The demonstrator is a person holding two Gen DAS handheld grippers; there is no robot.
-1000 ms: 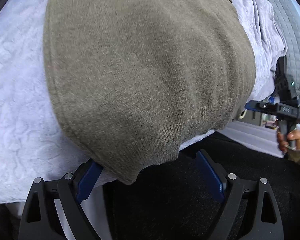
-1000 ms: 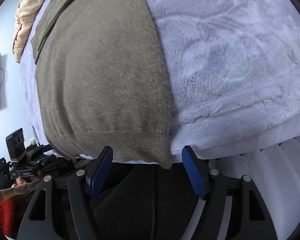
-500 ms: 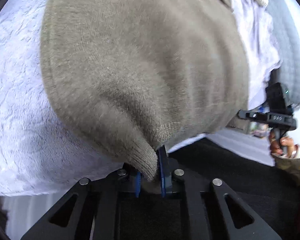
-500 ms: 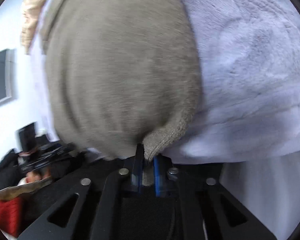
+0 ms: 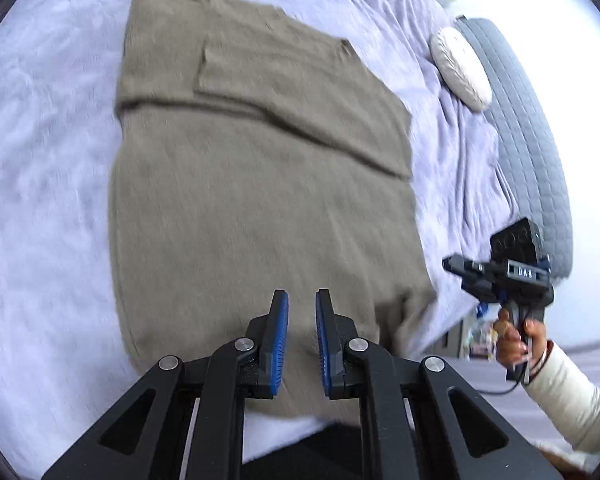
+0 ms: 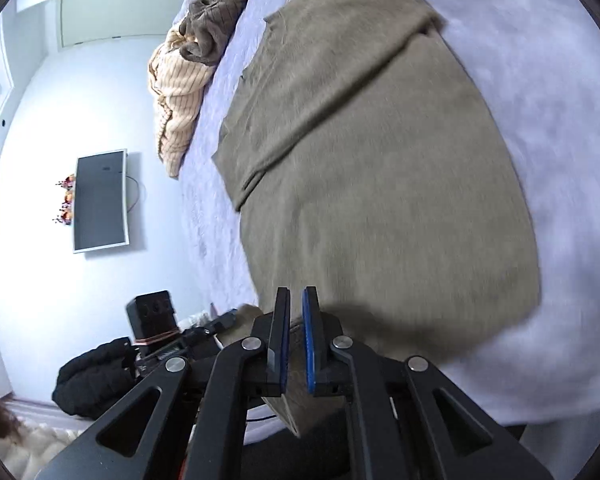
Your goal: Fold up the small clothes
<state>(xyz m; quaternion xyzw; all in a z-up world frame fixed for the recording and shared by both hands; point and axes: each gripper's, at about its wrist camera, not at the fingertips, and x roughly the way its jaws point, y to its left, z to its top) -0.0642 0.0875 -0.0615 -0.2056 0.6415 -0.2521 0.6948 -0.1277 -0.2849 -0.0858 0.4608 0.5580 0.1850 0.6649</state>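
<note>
Both tools are matte black plastic. The left tongs (image 5: 301,312) have two flat fingers faced with ribbed blue pads (image 5: 281,344), carried on slotted linkage arms with triangular cut-outs and round silver screws (image 5: 243,345) at each pivot. The right tongs (image 6: 295,306) are built the same. Beside the left tongs, the other tool shows a boxy black camera housing with small white lettering, a thin black cable, and a cream sleeve (image 5: 572,400).
</note>
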